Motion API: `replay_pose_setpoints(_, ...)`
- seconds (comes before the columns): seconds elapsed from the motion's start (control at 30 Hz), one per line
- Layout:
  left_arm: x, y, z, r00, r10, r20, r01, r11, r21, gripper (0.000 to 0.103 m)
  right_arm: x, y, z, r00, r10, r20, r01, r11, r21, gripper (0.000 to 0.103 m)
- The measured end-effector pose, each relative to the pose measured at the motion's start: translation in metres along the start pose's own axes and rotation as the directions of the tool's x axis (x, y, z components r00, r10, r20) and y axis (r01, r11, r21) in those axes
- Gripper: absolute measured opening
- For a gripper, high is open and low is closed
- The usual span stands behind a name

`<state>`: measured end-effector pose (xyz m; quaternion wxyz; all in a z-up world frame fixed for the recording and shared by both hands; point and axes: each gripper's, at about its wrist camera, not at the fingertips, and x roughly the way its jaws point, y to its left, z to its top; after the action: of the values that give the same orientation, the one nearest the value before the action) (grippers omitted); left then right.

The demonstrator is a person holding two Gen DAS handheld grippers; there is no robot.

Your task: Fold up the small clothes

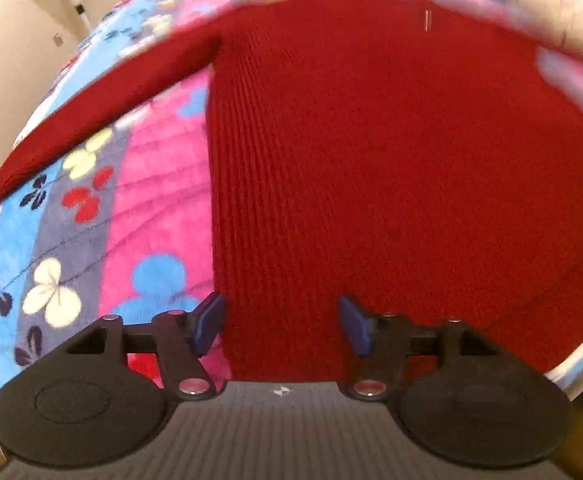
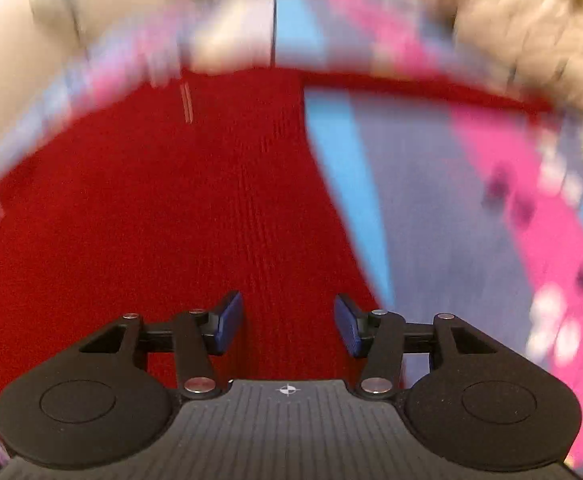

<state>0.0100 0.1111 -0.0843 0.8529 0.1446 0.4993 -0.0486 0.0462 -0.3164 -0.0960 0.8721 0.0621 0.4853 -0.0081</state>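
**Both fingers spread over the sweater's near hem**

Blue-padded fingers (image 1: 215, 326) of the left gripper (image 1: 281, 326) stand spread wide, with nothing pinched; red knit fills the gap between them, and from this view I cannot tell whether the pads touch the cloth or hang just above it. One pad sits right at the sweater's left side edge, the other well over the body.

From there the red sweater (image 1: 371, 160) runs away toward 12 o'clock, its ribs and long axis in line with the fingers, collar end far off. It lies flat and face-down-or-up (blur hides which) on a flowered fleece blanket (image 1: 143, 216) in pink, blue and grey. One sleeve (image 1: 91, 120) stretches out from the shoulder toward 9 o'clock, lying apart from the body over the blanket.

Further right, the right gripper (image 2: 289, 322) is also spread with nothing gripped, hovering over the hem close to the sweater's right side edge (image 2: 331, 200), which climbs toward 12 o'clock. The other sleeve (image 2: 431, 90) reaches out toward 2 o'clock at the far end.

Each gripper looks nearest its own corner of the hem, so the likely next move is a pinch at both corners. Nothing lies on the sweater; a shaggy beige cover (image 2: 531, 20) bunches at the far right, clear of the path.
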Motion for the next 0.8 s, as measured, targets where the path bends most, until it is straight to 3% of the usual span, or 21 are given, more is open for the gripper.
replay_pose_setpoints(0.03,-0.004,-0.002,0.002,0.999,0.028,0.02,-0.028,1.0,0.003,0.079,-0.003,0.001,0.002,1.0,-0.003,0.009,0.003,1.0,0.003,0.054)
replay_pose_setpoints(0.1,-0.017,0.0,0.008,0.996,0.017,0.092,-0.014,0.999,-0.033,0.078,-0.014,-0.001,0.005,0.998,0.016,0.055,-0.018,0.999,0.028,0.054)
replay_pose_setpoints(0.2,-0.035,0.001,0.014,0.977,0.024,0.21,-0.006,0.996,-0.086,0.078,-0.031,-0.002,0.006,0.991,-0.006,0.131,0.0,0.999,0.043,0.054)
replay_pose_setpoints(0.3,-0.054,-0.005,0.019,0.935,0.061,0.349,-0.018,0.992,-0.125,0.078,-0.053,0.001,0.008,0.968,-0.013,0.25,0.005,0.999,0.034,0.054)
replay_pose_setpoints(0.4,-0.069,-0.004,0.027,0.887,0.094,0.452,-0.026,0.988,-0.155,0.079,-0.081,0.002,0.016,0.931,0.001,0.366,-0.01,1.0,0.021,0.053)
replay_pose_setpoints(0.57,-0.096,-0.007,0.055,0.858,0.083,0.507,-0.012,0.99,-0.142,0.079,-0.133,-0.018,0.05,0.837,0.033,0.546,-0.059,0.998,0.029,0.054)
replay_pose_setpoints(0.67,-0.111,-0.003,0.081,0.834,0.085,0.546,-0.013,0.991,-0.133,0.079,-0.149,-0.027,0.058,0.793,0.044,0.608,-0.053,0.999,-0.002,0.058)
replay_pose_setpoints(0.73,-0.117,0.005,0.102,0.823,0.082,0.563,-0.003,0.99,-0.14,0.079,-0.14,-0.029,0.057,0.785,0.041,0.618,-0.038,0.999,-0.018,0.06)
replay_pose_setpoints(0.8,-0.115,0.019,0.122,0.81,0.113,0.575,-0.025,0.987,-0.159,0.079,-0.122,-0.031,0.049,0.796,0.016,0.605,-0.012,1.0,-0.011,0.06)
